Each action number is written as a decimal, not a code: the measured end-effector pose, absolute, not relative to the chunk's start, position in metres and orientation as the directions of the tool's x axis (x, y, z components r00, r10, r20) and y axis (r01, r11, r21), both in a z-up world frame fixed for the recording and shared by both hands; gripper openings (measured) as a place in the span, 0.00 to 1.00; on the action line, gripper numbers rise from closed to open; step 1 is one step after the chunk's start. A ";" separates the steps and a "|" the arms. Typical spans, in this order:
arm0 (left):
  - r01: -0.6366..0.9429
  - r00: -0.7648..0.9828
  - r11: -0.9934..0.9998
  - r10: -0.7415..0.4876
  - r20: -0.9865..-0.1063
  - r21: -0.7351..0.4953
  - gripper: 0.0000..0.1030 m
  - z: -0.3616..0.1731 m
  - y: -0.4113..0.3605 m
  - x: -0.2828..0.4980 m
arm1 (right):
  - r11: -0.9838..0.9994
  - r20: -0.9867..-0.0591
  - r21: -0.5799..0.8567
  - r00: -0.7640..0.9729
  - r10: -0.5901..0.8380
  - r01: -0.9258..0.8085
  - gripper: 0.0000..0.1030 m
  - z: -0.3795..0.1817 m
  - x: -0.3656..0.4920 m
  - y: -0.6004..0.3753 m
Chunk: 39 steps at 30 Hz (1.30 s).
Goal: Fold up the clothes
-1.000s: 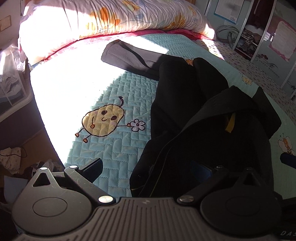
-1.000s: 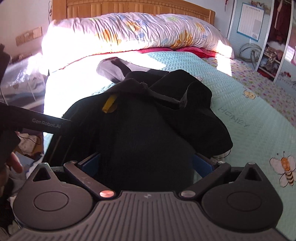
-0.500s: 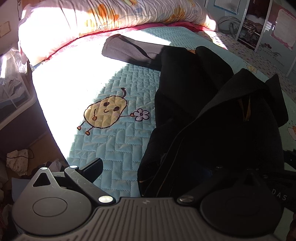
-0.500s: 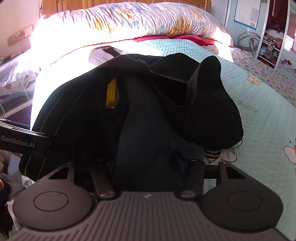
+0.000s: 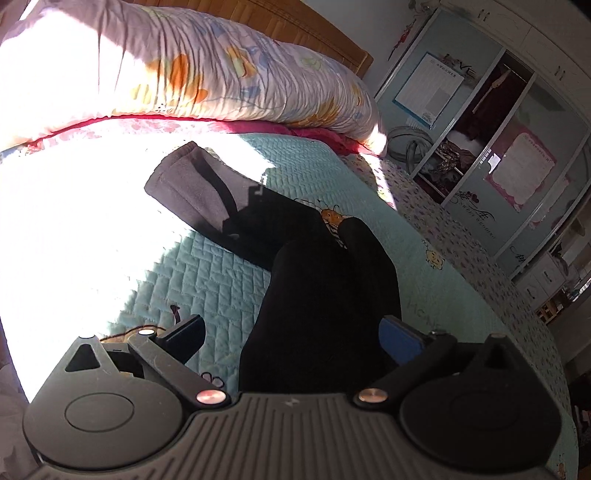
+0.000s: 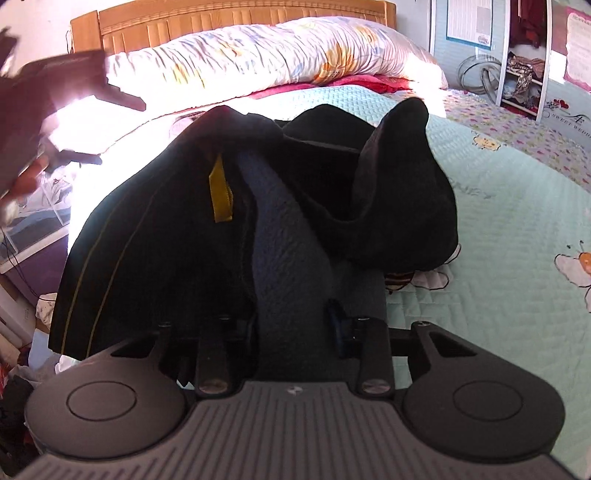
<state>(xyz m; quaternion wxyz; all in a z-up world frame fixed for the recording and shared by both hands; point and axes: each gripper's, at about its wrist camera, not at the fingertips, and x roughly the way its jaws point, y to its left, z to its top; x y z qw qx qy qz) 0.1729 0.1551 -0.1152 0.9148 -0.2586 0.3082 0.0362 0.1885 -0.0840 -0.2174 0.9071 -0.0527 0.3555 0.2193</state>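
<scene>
Right tongs (image 6: 293, 325): jaws narrowing, closing on a fold of the black garment (image 6: 288, 240); the fleecy, pebbled inner face runs straight between the blue pads, which appear to press it from both sides. Outer shell is smooth and dark, with thin yellow piping down the left panel and a yellow ribbon loop (image 6: 221, 192) at the collar. A hood-like lobe curls up on the right.

Left tongs (image 5: 291, 338): spread wide, nothing pinched. A black sleeve or leg of the garment (image 5: 325, 295) lies on the bed below the gap, touching neither finger. Beyond it a grey ribbed cuff (image 5: 192, 184) rests in the sun patch.

Bed: quilted mint coverlet (image 5: 207, 273) in a brick-stitch pattern with cartoon bees; a crinkled floral duvet (image 6: 258, 51) lies against the slatted wooden headboard (image 6: 240, 18).

Change from a second ago: right tongs stood fully wide around the cloth, now drawn in. Left tongs have swung away from the jacket's edge; in the right view they show blurred at upper left.
</scene>
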 end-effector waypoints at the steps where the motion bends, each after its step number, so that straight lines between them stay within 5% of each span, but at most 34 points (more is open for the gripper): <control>1: -0.232 0.792 0.859 -0.105 -0.601 -0.456 1.00 -0.121 0.159 0.188 | 0.896 -0.668 0.063 0.649 0.365 -0.439 0.37 -0.219 0.189 -0.084; 4: -0.258 0.723 0.873 -0.111 -0.682 -0.415 1.00 -0.137 0.165 0.236 | 0.891 -0.667 0.053 0.648 0.368 -0.451 0.39 -0.223 0.190 -0.081; 14: -0.302 0.639 0.857 -0.144 -0.756 -0.418 0.97 -0.176 0.157 0.309 | 0.887 -0.670 0.073 0.636 0.383 -0.457 0.49 -0.228 0.200 -0.086; 17: -0.277 0.626 0.869 -0.161 -0.763 -0.411 0.83 -0.181 0.150 0.314 | 0.887 -0.668 0.062 0.641 0.378 -0.458 0.55 -0.230 0.200 -0.084; 22: -0.164 0.617 0.953 -0.102 -0.781 -0.254 0.22 -0.179 0.126 0.314 | 0.872 -0.688 0.008 0.631 0.359 -0.489 0.81 -0.233 0.197 -0.069; 27: -0.135 0.656 0.974 -0.050 -0.753 -0.183 0.14 -0.173 0.115 0.303 | 0.884 -0.661 -0.010 0.666 0.344 -0.467 0.81 -0.236 0.191 -0.065; 29: -0.140 0.682 0.969 -0.053 -0.729 -0.202 0.14 -0.169 0.115 0.296 | 0.893 -0.653 0.013 0.673 0.347 -0.449 0.76 -0.233 0.191 -0.068; 31: -0.121 0.700 0.973 -0.055 -0.712 -0.194 0.13 -0.163 0.109 0.289 | 0.907 -0.650 0.040 0.678 0.343 -0.420 0.52 -0.227 0.193 -0.072; 34: -0.102 0.719 0.969 -0.085 -0.690 -0.226 0.13 -0.150 0.105 0.278 | 0.917 -0.633 0.048 0.698 0.334 -0.396 0.36 -0.215 0.193 -0.079; 39: -0.057 0.749 0.953 -0.157 -0.644 -0.299 0.12 -0.119 0.095 0.256 | 0.928 -0.546 -0.055 0.789 0.281 -0.369 0.32 -0.186 0.179 -0.091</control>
